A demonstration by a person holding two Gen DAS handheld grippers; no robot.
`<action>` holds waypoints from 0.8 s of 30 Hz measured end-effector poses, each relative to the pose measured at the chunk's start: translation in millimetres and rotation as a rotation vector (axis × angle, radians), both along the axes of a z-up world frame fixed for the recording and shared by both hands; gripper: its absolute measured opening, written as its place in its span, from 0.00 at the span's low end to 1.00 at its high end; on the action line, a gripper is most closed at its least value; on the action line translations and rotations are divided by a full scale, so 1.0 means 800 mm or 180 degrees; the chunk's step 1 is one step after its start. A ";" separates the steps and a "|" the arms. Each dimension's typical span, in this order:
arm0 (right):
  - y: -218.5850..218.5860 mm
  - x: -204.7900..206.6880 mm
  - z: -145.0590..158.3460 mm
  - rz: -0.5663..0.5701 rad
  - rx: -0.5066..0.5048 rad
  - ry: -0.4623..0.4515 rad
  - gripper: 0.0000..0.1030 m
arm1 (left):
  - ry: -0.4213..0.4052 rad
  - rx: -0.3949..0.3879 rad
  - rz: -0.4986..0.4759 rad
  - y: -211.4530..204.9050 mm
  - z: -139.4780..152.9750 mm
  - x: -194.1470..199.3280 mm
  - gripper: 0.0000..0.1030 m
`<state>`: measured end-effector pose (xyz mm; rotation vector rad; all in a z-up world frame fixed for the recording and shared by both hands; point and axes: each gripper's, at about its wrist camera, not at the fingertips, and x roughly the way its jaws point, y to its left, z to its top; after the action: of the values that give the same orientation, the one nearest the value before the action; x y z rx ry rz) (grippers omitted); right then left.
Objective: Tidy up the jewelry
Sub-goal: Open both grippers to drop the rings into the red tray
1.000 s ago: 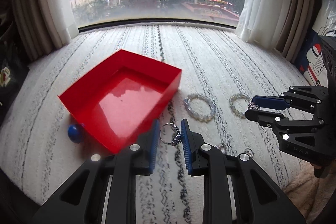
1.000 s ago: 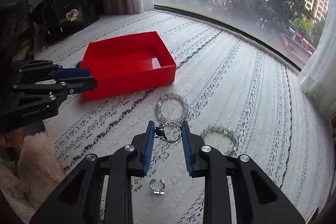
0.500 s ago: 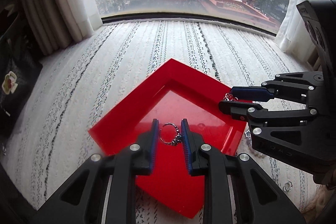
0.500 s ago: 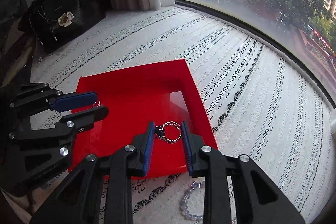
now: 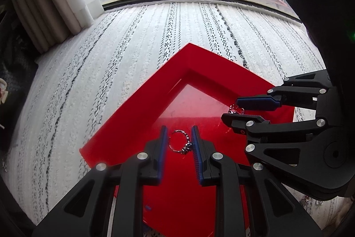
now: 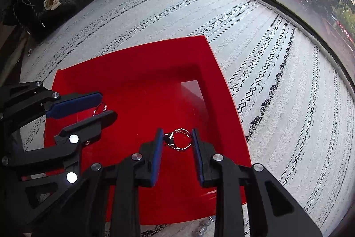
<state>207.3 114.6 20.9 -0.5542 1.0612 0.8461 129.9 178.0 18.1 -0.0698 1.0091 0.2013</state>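
Left wrist view first: our left hand-held gripper (image 5: 178, 143) pinches a small silver ring (image 5: 179, 144) between its blue pads, hanging over the near part of the red tray (image 5: 137, 117). Right wrist view shows the right hand-held gripper (image 6: 176, 141) likewise closed on a second silver ring (image 6: 178, 142), also above the tray floor. We judge both rings light, rigid and slick; the pads bear only on the outer edge of each hoop, so a small twist could let one pop free, and it would likely bounce or roll on the glossy floor. The setting on each ring seems to sit to one side, though it is too small to be sure. Both grippers crowd the same tray, close together but apart, so we should release low and one at a time. Tray walls look low and flared. Beyond lies the open striped rug (image 6: 277, 81), with room to withdraw outward.
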 end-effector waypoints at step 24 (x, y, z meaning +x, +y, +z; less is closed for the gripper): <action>-0.009 0.006 -0.011 -0.0090 -0.0085 0.0071 0.25 | 0.0103 0.0014 0.0048 0.009 -0.021 0.007 0.21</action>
<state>211.7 107.1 12.2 -0.5520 1.0999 0.8159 135.5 185.5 1.1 -0.0704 1.0407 0.2190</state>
